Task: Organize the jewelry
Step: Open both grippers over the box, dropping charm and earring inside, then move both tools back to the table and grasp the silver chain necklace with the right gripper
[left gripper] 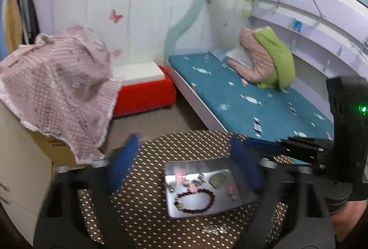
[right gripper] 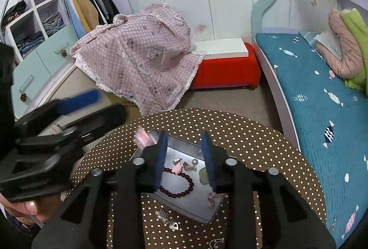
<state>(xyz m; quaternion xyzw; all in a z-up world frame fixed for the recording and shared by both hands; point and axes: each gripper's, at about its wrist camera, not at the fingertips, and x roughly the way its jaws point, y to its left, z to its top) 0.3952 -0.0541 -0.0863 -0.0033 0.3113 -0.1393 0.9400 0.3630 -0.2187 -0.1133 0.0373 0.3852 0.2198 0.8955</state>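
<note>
A shallow silver tray [left gripper: 220, 208] [right gripper: 195, 207] lies on a round brown polka-dot table [left gripper: 142, 203] [right gripper: 253, 140]. In it lie a dark red bead bracelet [left gripper: 195, 200] [right gripper: 181, 189], small pink pieces [right gripper: 177, 167] and a green pendant [left gripper: 218, 178] [right gripper: 203, 177]. A silver rhinestone piece with a heart [right gripper: 168, 219] lies on the table before the tray. My left gripper [left gripper: 184, 163] is open and empty above the tray's far-left side. My right gripper [right gripper: 185, 157] is open and empty over the tray, its fingers either side of the jewelry.
A pink checked cloth [left gripper: 59, 88] [right gripper: 142, 51] covers cardboard boxes at the left. A red box with a white lid [left gripper: 145, 90] [right gripper: 227, 69] stands on the floor behind. A blue bed [left gripper: 253, 97] [right gripper: 322, 99] runs along the right. A wardrobe [right gripper: 34, 25] stands far left.
</note>
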